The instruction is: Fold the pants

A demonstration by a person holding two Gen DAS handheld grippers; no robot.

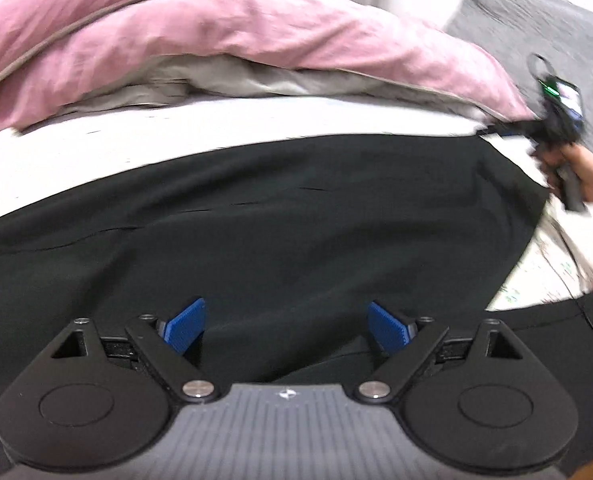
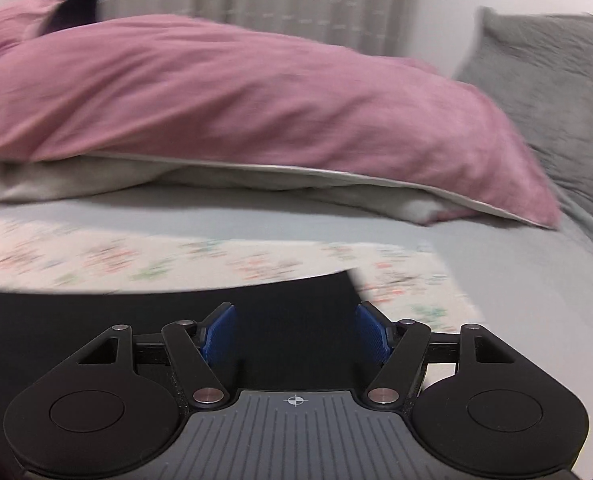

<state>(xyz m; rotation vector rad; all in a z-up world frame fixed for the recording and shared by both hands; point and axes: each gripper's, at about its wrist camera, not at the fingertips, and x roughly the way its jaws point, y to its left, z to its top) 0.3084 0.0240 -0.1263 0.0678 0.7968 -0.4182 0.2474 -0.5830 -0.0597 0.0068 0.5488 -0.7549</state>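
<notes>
1. Pants (image 1: pixel 288 216): black, matte, smooth woven cloth, spread flat across the bed (image 1: pixel 96 144) as a broad dark band. A few shallow creases run sideways through the middle. Far edge straight; the right end tapers toward 3 o'clock in the left wrist view.
2. Left gripper (image 1: pixel 286 326): blue ribbed fingers (image 1: pixel 186 326) spread wide, released, nothing pinched; they hover over the near part of the pants.
3. Right gripper (image 2: pixel 296 332): blue fingers (image 2: pixel 220 332) apart, released. Black cloth lies under and between them, not pinched. The pants' corner sits at about 1 o'clock of the fingers.
4. In the left wrist view the right gripper shows blurred at 2 o'clock, held in a hand (image 1: pixel 576 176), at the pants' far right corner.
5. Under the pants: pale floral-print sheet (image 2: pixel 176 260), over a plain pale grey bed surface.
6. Beyond, at 12 o'clock: crumpled pink duvet (image 2: pixel 236 100) with grey-white underside; grey textured pillow (image 2: pixel 556 80) at 2 o'clock.
</notes>
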